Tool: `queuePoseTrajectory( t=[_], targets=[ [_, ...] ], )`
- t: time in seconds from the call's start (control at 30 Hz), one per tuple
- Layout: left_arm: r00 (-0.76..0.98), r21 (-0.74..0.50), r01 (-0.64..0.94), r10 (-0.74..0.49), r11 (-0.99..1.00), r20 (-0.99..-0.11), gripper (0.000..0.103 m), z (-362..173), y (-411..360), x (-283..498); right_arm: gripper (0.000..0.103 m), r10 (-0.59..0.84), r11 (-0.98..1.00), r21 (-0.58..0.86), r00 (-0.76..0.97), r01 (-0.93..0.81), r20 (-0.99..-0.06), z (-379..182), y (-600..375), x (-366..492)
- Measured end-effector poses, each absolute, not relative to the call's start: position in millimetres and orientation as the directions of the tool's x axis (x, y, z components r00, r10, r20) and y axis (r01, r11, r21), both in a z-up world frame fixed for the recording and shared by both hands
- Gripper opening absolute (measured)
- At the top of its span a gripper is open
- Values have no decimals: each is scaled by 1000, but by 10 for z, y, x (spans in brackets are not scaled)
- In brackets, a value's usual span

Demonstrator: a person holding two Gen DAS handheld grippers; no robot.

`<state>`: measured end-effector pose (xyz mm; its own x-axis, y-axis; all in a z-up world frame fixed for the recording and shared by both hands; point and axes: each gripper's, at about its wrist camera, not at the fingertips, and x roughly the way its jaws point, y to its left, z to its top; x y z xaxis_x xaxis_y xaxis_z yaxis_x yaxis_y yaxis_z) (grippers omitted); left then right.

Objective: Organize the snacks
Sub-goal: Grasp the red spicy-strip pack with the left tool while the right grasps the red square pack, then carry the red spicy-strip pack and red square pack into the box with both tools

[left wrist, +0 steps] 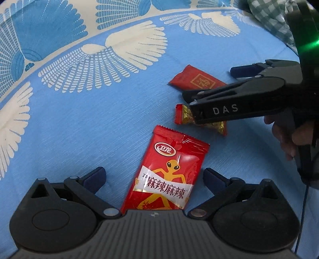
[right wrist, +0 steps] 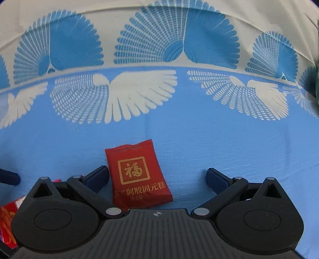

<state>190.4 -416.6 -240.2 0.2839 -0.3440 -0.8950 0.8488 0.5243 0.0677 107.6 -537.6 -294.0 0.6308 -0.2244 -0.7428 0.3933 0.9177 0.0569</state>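
A bright red spicy-strip packet (left wrist: 167,175) with an orange figure lies flat between the fingers of my open left gripper (left wrist: 154,176), touching neither pad. A dark red packet (right wrist: 137,175) with a gold square emblem lies between the fingers of my open right gripper (right wrist: 157,177), close to the left pad (right wrist: 97,178). In the left wrist view the same dark red packet (left wrist: 194,80) sits under the right gripper (left wrist: 207,82), which comes in from the right. A small red-and-gold candy (left wrist: 183,116) lies partly hidden beneath that gripper's body.
Everything rests on a blue cloth (left wrist: 89,123) printed with white fan shapes; a cream band with blue fans (right wrist: 159,29) runs along the far side. A green checked fabric (left wrist: 273,18) sits at top right. A hand (left wrist: 285,139) holds the right gripper.
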Motion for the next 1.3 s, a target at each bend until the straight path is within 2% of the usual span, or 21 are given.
queuePoseTrajectory(
  t=[0.03, 0.07, 0.1, 0.13, 0.2, 0.3, 0.5, 0.7, 0.97, 1.3],
  targets=[
    [300, 74, 842, -349, 535, -888, 91, -2385, -4137, 1895, 96, -220, 923, 56, 643, 380, -733, -2948, -5366, 1050],
    [311, 74, 837, -358, 543, -880, 81, -2332, -4096, 1850, 81, -211, 930, 61, 664, 362, -717, -2939, -5341, 1008],
    [320, 74, 835, -371, 546, -872, 53, -2273, -4056, 1817, 70, -208, 936, 58, 678, 347, -705, -2923, -5316, 953],
    [317, 69, 835, -376, 545, -870, 53, -2220, -4025, 1799, 48, -205, 941, 52, 684, 336, -700, -2906, -5287, 919],
    [273, 9, 825, -384, 565, -882, 51, -2174, -3950, 1791, 45, -213, 939, 43, 673, 342, -708, -2890, -5243, 870],
    [292, 22, 817, -381, 577, -877, 50, -2056, -3836, 1662, 43, -236, 921, 53, 661, 386, -712, -2796, -5201, 742],
    [350, -6, 781, -446, 625, -824, 50, -1472, -3340, 1291, 43, -293, 874, 131, 722, 468, -627, -2164, -5032, 140],
    [407, -52, 728, -493, 683, -769, 50, -778, -2497, 692, 43, -281, 853, 235, 791, 465, -544, -1400, -4478, -690],
    [469, -19, 670, -444, 742, -763, 50, -151, -1230, -244, 43, -133, 856, 375, 852, 357, -507, -695, -3213, -1696],
    [534, -18, 555, -372, 832, -759, 50, 161, 211, -1138, 43, 145, 887, 448, 850, 115, -506, -237, -1625, -2341]
  ],
)
